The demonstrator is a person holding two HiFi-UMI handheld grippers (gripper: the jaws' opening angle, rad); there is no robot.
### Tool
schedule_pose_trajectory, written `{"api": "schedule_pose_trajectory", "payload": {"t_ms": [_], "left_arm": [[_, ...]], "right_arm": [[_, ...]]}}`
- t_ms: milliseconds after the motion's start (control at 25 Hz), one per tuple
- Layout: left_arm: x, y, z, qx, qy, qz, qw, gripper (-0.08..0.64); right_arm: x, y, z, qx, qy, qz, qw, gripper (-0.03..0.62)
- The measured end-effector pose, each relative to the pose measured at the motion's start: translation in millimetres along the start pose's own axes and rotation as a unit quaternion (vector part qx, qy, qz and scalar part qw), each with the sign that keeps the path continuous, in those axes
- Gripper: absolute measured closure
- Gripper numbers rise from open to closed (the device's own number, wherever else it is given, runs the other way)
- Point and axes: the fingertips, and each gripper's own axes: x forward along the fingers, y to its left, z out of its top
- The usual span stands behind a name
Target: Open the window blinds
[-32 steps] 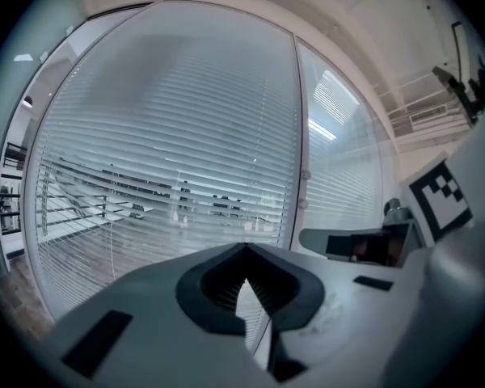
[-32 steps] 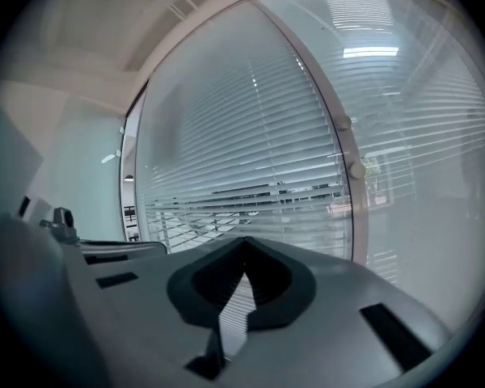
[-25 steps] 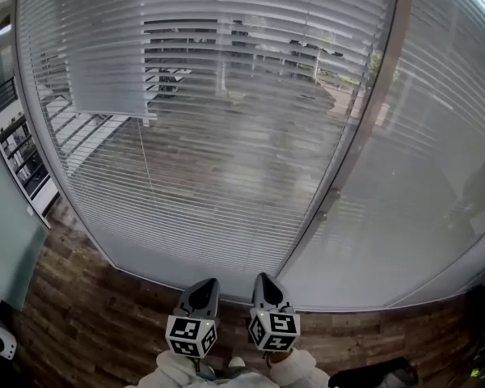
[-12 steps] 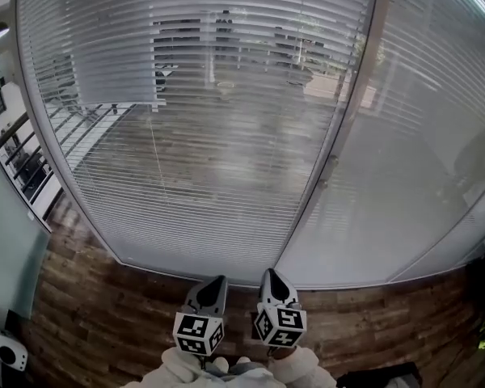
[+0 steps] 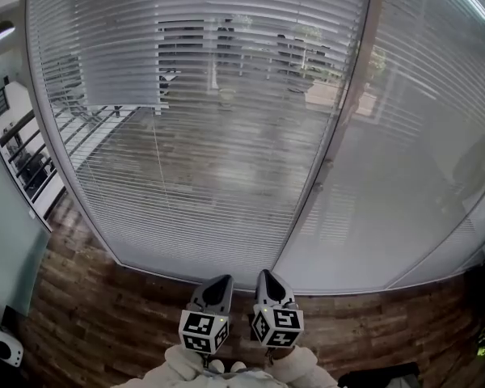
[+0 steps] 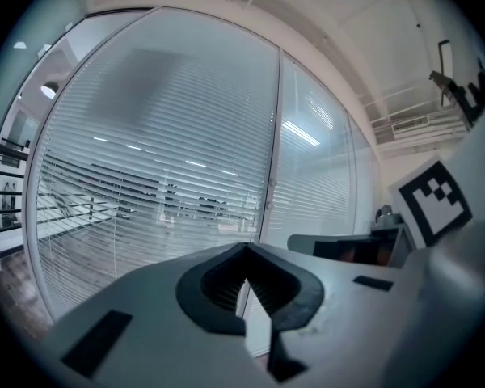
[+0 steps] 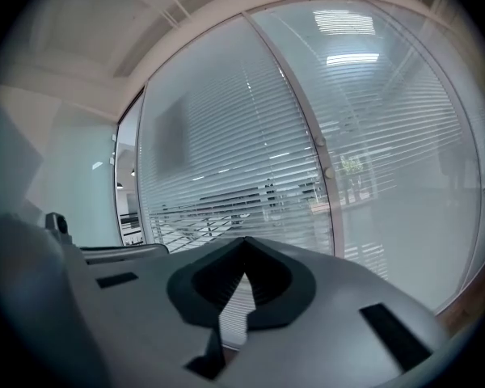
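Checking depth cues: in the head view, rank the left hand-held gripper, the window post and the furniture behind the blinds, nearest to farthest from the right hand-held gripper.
1. left hand-held gripper: close beside it, on its left.
2. window post: ahead, slanting up to the right.
3. furniture: farthest, on the post's far side, upper left of centre.

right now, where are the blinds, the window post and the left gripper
blinds [image 5: 210,152]: head view, on the slats of the left pane
window post [image 5: 326,164]: head view, partway up the upright between the two panes
left gripper [image 5: 220,281]: head view, at the tips of its fingers
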Motion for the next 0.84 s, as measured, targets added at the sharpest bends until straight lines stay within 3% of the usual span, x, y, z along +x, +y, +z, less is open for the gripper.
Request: {"api": "schedule_pose_trajectory", "payload": {"t_ms": [480, 840], "left_arm": [[3.5, 2.0, 8.4, 0.013, -0.005, 0.006, 0.9999, 0.561], [11.3, 9.6, -8.3, 0.015, 0.008, 0.01, 0.9998, 0.561]], "right_arm": [[4.1, -4.1, 3.5, -0.004, -0.002, 0.002, 1.0, 0.579], [8.7, -12.4, -5.9, -0.023, -0.007, -0.01, 1.0, 0.578]]}}
